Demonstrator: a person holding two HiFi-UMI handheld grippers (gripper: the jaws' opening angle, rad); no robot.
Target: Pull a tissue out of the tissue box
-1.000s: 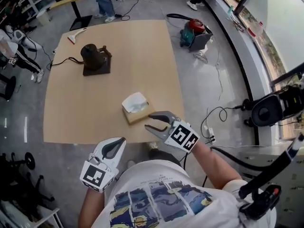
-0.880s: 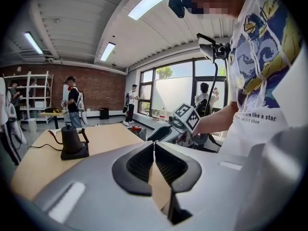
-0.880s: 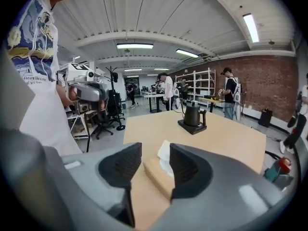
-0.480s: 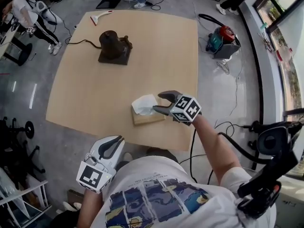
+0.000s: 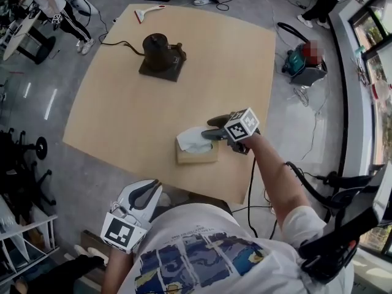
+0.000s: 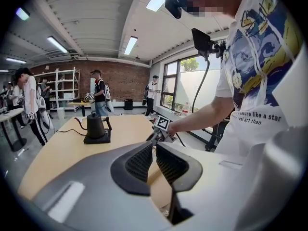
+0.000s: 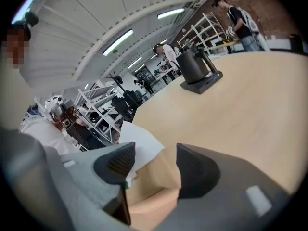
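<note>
A tan tissue box (image 5: pixel 197 154) lies on the wooden table (image 5: pixel 122 103) near its front edge, with a white tissue (image 5: pixel 192 141) sticking up from its top. My right gripper (image 5: pixel 210 129) comes in from the right and hangs just over the box's right end, its tips beside the tissue. Its jaws are opening. In the right gripper view the right gripper (image 7: pixel 153 163) straddles the box top (image 7: pixel 155 186); the tissue (image 7: pixel 142 143) stands by the left finger, and neither pad presses on it. My left gripper (image 5: pixel 155 184) is shut and empty, off the table near my body.
A dark kettle (image 5: pixel 160 46) on a square base stands at the table's far side, its cord trailing left. A white hand tool (image 5: pixel 150 11) lies at the far edge. A red and green machine (image 5: pixel 300 66) and cables sit on the floor at right. People stand at far left.
My right gripper has moved from the table's near edge forward and down onto the tissue box, and its jaws have spread wider. The left gripper has stayed by my body.
</note>
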